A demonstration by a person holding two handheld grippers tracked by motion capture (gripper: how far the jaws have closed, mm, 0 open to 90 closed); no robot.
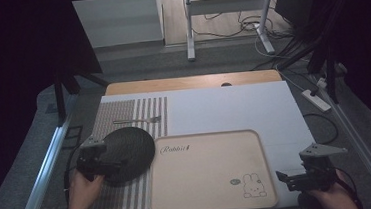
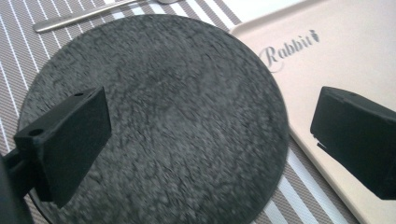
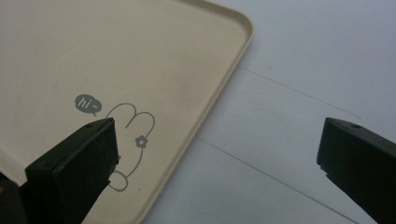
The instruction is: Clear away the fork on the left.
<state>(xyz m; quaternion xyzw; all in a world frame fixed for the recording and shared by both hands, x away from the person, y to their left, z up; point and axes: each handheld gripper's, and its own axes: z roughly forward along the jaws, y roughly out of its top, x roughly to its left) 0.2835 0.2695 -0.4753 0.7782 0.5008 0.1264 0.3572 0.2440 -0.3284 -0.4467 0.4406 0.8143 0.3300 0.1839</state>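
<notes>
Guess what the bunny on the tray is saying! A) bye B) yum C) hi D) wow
C: the speech bubble beside the bunny printed on the tray reads "hi~", seen in the right gripper view.

Lab: cables, frame, dark curtains.

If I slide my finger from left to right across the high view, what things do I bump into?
Left gripper → round black textured plate → beige rectangular tray with a rabbit drawing → right gripper.
</notes>
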